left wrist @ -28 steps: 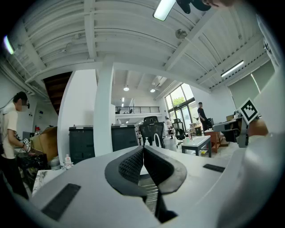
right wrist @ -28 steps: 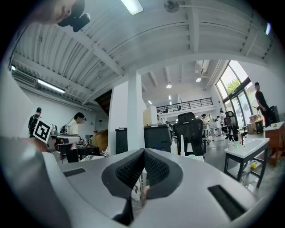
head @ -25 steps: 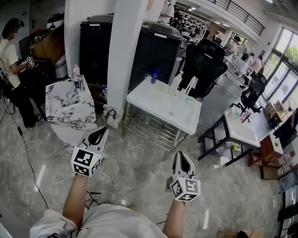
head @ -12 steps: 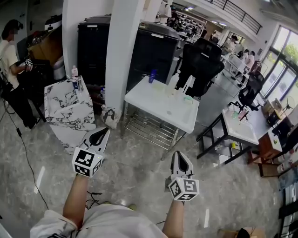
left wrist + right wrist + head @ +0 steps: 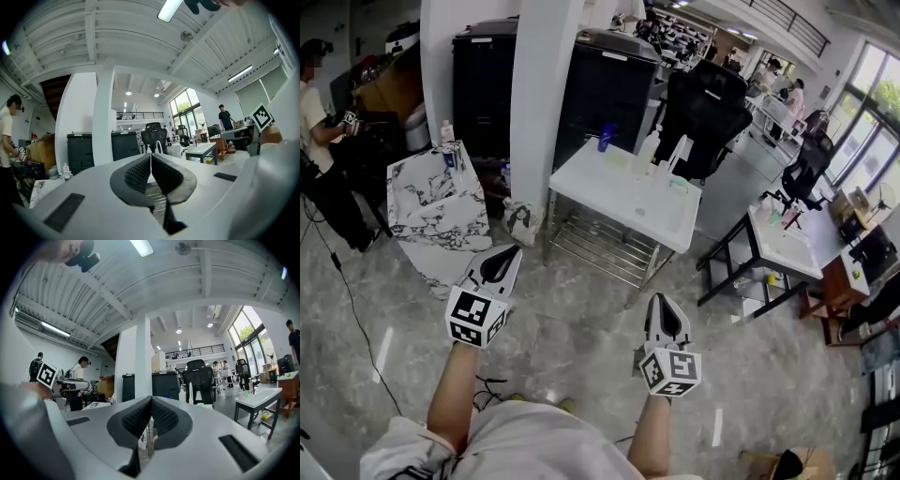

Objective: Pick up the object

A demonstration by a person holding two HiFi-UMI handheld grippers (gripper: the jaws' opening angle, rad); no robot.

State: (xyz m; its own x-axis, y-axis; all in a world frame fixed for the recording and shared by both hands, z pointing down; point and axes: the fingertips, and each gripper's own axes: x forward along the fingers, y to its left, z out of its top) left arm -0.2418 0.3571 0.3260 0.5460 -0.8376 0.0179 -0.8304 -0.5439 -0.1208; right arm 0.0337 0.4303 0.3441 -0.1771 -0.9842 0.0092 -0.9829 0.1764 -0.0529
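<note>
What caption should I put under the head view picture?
Left gripper and right gripper, both shut and empty, held out toward a white rectangular table.

Grey marbled floor (image 5: 572, 328) throughout. A white pillar (image 5: 536, 103) stands at centre, with one black cabinet (image 5: 487, 84) to its left and a second black cabinet (image 5: 605, 94) to its right. A white counter (image 5: 609, 192) stands just in front of the second cabinet, with a wire shelf (image 5: 605, 255) beneath its top. A marble-patterned block (image 5: 431, 202) sits tilted left of the pillar. A black office chair (image 5: 705, 112) stands behind the counter. A smaller white counter (image 5: 783, 258) stands well apart at right. A person (image 5: 317, 131) stands at far left. A thin cable (image 5: 347, 295) trails across the floor.
</note>
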